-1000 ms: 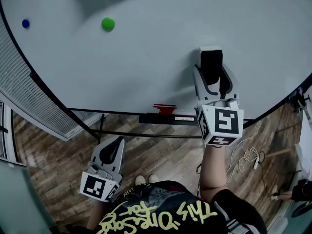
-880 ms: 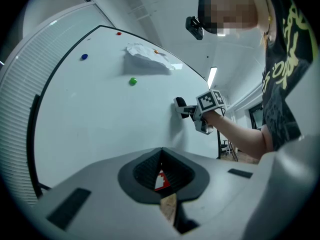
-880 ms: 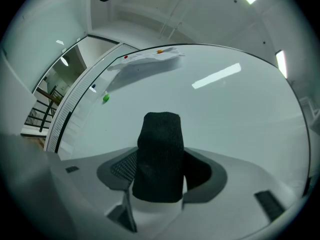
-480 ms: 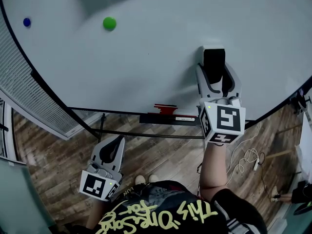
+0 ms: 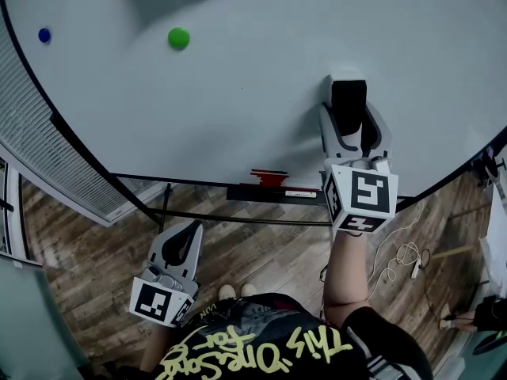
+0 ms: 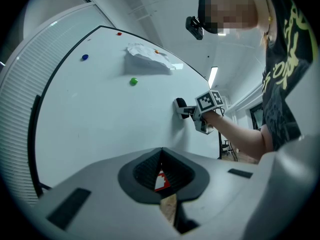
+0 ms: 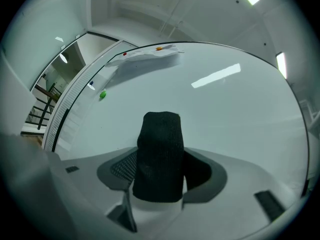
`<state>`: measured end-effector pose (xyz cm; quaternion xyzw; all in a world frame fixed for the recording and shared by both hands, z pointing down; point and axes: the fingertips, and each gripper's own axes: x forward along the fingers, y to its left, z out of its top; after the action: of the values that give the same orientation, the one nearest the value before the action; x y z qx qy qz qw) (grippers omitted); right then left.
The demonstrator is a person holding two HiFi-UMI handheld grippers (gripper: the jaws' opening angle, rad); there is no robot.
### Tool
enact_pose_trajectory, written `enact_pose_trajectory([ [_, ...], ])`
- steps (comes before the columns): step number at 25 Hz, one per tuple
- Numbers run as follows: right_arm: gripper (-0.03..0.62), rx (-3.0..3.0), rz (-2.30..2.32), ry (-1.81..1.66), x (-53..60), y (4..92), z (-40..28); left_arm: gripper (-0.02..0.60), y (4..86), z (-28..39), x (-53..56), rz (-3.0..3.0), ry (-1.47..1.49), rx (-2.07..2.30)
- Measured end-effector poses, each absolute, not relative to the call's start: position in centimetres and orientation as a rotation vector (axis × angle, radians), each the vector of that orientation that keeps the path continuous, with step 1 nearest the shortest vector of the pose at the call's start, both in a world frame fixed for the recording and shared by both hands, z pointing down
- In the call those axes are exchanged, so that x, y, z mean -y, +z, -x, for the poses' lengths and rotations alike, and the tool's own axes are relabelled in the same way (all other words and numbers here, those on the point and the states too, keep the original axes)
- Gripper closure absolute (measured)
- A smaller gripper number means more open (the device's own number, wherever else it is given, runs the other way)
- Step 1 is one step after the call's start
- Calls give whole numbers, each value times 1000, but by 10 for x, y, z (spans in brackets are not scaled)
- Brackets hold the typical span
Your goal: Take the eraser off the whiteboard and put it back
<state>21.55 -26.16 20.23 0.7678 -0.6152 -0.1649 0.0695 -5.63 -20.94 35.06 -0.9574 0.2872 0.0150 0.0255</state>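
The eraser, black felt on a white body, sits between the jaws of my right gripper, which is shut on it. It is held at the whiteboard, right of centre and low on the board. In the right gripper view the eraser stands upright between the jaws, with the board behind it. From the left gripper view the eraser seems to rest against the board. My left gripper hangs low over the floor, below the board, shut with nothing in it.
A green magnet and a blue magnet sit on the board's upper left, and a sheet of paper is pinned near its top. A tray with a red marker runs under the board. A white cable lies on the wooden floor.
My right gripper has shifted a little to the right along the board with the eraser in it. The left gripper has stayed put.
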Motion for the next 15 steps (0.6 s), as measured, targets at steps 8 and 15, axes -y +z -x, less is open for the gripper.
enact_pose_trajectory([
  [8,335,1839,-2317,-515,262,203,-216,574,350,55,209,2955,46,-887],
  [15,335,1825,-2320,-529,263,204,-217,574,351,54,210,2953,26,-883],
])
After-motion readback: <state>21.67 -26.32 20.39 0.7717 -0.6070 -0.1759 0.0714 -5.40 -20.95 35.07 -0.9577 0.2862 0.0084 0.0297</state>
